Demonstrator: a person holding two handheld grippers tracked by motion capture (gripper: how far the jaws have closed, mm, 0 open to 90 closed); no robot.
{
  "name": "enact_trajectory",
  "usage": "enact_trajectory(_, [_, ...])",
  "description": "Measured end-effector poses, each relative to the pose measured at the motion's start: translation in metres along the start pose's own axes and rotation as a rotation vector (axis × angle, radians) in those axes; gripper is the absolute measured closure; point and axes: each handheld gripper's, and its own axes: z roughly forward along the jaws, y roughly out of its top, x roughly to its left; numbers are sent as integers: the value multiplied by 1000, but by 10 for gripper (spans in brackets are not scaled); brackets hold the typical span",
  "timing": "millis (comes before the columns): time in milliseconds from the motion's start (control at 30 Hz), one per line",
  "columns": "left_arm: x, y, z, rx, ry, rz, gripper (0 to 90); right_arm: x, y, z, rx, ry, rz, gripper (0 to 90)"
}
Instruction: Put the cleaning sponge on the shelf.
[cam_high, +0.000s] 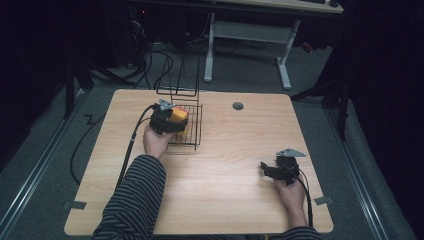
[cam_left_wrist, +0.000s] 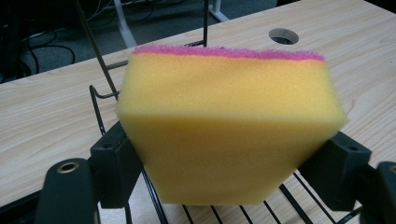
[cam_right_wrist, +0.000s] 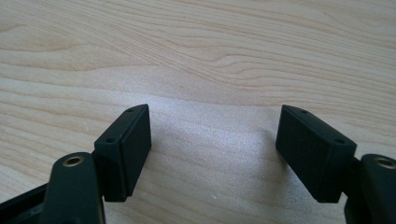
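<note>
A yellow sponge (cam_high: 180, 115) with a pink scouring layer on its far face is pinched between the pads of my left gripper (cam_high: 182, 122). In the left gripper view the sponge (cam_left_wrist: 224, 126) is squeezed narrower where the two black pads press its sides, and my left gripper (cam_left_wrist: 226, 170) holds it upright just above the black wire rack (cam_left_wrist: 100, 109). That rack (cam_high: 194, 134) stands at the back left of the wooden table (cam_high: 225, 200). My right gripper (cam_high: 265, 170) rests at the right, its jaws wide apart over bare wood, with my right gripper (cam_right_wrist: 215, 149) holding nothing.
A round grey cable hole (cam_high: 238, 106) sits at the table's back middle, also seen as the hole (cam_left_wrist: 283, 35) beyond the sponge. A tall wire loop (cam_high: 175, 75) rises behind the rack. Behind the table are a white desk frame (cam_high: 245, 32) and floor cables (cam_high: 90, 135).
</note>
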Motion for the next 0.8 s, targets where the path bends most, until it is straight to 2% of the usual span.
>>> enact_trajectory(167, [2, 0, 1, 1, -5, -19, 217, 0, 0, 0, 0, 0, 0, 269])
enact_trajectory(800, [7, -1, 0, 24, -21, -35, 82, 0, 0, 0, 0, 0, 1, 269])
